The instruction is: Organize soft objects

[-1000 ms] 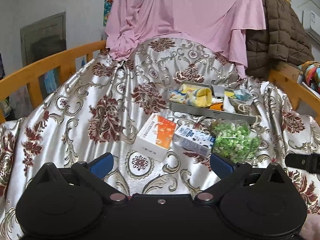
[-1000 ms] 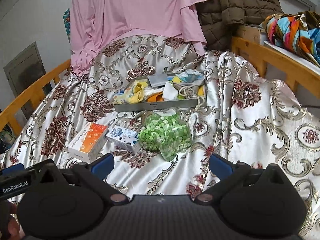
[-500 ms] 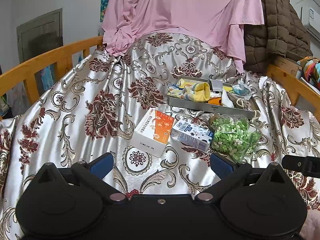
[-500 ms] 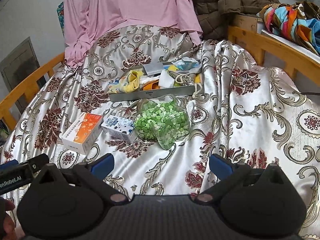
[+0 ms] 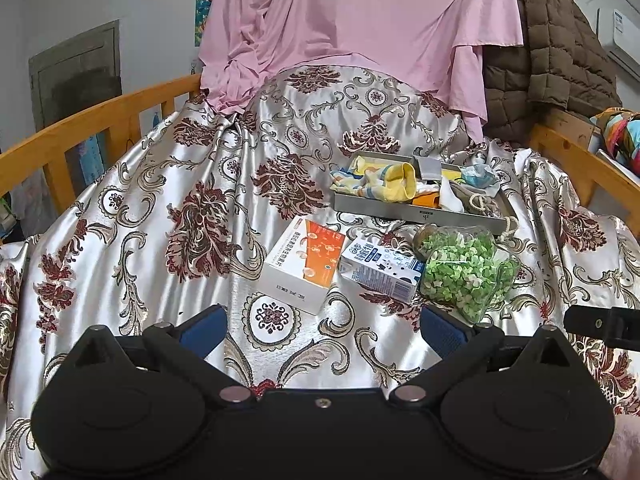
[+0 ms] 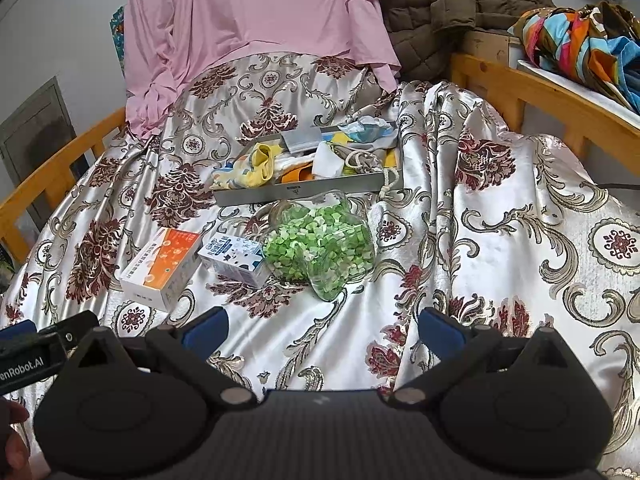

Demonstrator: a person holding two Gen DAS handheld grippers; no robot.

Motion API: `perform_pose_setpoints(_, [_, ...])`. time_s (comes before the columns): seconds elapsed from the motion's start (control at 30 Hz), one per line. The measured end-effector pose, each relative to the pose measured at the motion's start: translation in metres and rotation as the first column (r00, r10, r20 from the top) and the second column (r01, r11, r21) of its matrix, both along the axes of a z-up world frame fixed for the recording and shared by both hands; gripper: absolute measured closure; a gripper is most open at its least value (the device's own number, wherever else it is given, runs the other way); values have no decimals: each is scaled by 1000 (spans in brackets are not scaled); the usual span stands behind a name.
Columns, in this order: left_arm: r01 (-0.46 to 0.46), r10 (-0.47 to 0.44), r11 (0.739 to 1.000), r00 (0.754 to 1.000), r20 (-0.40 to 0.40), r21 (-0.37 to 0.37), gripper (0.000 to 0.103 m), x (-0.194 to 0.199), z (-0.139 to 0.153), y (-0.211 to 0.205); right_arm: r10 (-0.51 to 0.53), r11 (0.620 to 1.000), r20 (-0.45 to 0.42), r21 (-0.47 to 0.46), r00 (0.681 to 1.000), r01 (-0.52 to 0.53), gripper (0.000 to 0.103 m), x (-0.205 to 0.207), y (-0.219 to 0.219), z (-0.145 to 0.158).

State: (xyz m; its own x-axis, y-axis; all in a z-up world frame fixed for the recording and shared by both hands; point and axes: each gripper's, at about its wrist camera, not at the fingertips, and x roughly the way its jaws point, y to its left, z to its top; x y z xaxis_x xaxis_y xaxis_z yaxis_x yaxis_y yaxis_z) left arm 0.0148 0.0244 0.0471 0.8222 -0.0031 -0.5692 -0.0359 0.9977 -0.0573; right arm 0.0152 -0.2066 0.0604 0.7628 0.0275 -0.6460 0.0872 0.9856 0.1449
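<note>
Both grippers are easing forward over the bed since a second ago; the boxes and jar are sitting closer and lower in each view. Left gripper (image 5: 322, 322) is hovering with fingers spread wide, holding nothing, above the floral satin bedspread (image 5: 168, 208). Right gripper (image 6: 323, 326) is likewise spread and holding nothing.

Soft objects are lying in the grey metal tray (image 5: 400, 207), ahead and right of the left gripper, well apart from it: a yellow striped sock (image 5: 394, 186), a white cloth (image 5: 450, 196), a pale blue crumpled cloth (image 5: 480, 174), a rope-tied pouch (image 5: 478, 200).

Between tray and grippers: an orange-and-white carton (image 5: 306, 262) with Chinese print too small to read, a blue-and-white milk carton (image 5: 382, 268) just beside it, and a clear jar of green pieces (image 5: 464, 270) lying on its side, touching the milk carton.

In the right wrist view, the left gripper's body is reading "enRobot.AI" at the left edge, with a thumb (image 6: 14, 416) showing below it.

Both tools are pointing level toward the headboard, side by side.
</note>
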Motion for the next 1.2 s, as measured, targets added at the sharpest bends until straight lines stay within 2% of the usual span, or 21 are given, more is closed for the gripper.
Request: perform_pose_setpoints(1.2, [-3, 3, 1000, 1000, -4, -7, 1, 1, -1, 1, -14, 1000, 3, -7, 1000, 14, 0, 1, -2, -1])
